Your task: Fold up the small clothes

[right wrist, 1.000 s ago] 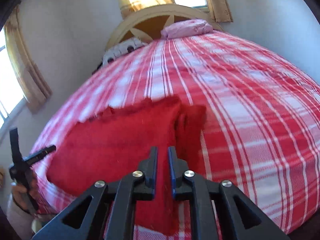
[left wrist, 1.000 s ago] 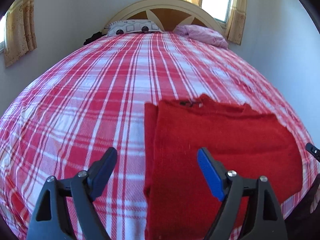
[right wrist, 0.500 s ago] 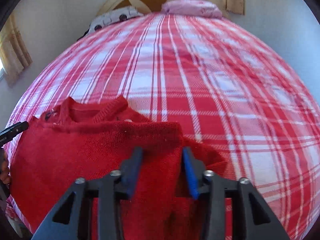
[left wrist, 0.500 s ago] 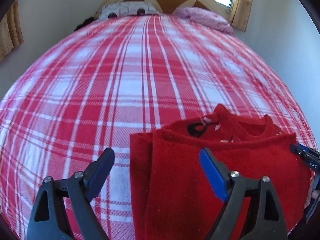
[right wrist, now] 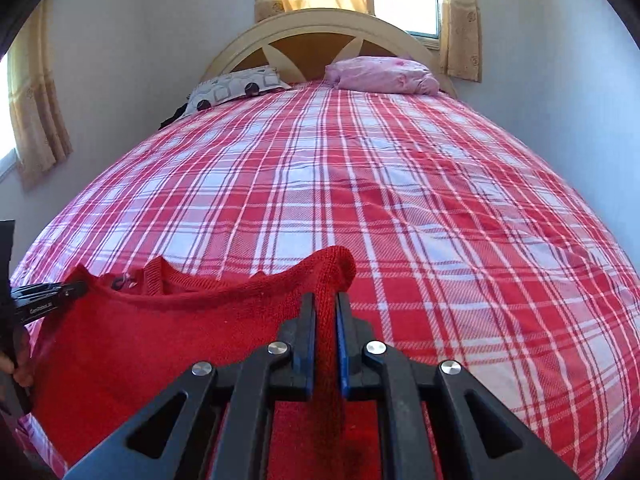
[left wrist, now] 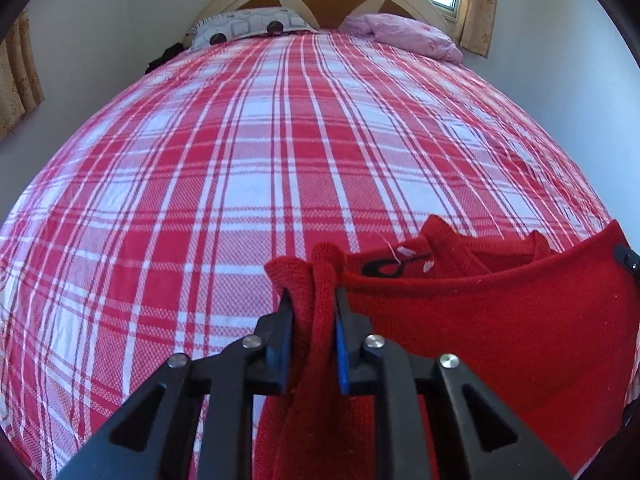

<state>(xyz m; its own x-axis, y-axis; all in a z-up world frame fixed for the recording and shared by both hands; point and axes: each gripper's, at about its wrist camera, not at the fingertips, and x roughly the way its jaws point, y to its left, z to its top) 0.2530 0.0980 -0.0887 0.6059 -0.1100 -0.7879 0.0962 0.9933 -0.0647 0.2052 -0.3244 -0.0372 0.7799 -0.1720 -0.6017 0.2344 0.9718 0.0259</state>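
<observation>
Basically, the red sweater (left wrist: 500,340) is a soft, thick knit. It looks light but floppy, with no stiffness at all, so it likely sags wherever it is not held. The fuzzy weave should give the pads good friction, so slipping seems unlikely. It is not fragile, though the knit could stretch if pulled hard. Corners and folded edges are the sensible places to take hold, and that is where both grippers are.

The left gripper (left wrist: 314,336) is clamped on a bunched wad of fabric at the sweater's left edge, with several layers squeezed between the blue pads. The right gripper (right wrist: 325,340) is likewise closed on a thinner fold at the sweater's right edge. The top edge between the two holds hangs in a shallow curve.

The sweater sits at the near end of the bed (right wrist: 400,200), lifted along the held edge, with its lower part hidden under the grippers. The neck opening and label (left wrist: 396,266) show behind the raised front layer, so that layer appears doubled over already.

Both grippers point forward toward the headboard (right wrist: 320,36), roughly level and side by side. Each holds low over the plaid sheet (left wrist: 240,200). Two pillows (right wrist: 380,74) lie well apart from the work, at the far end.
</observation>
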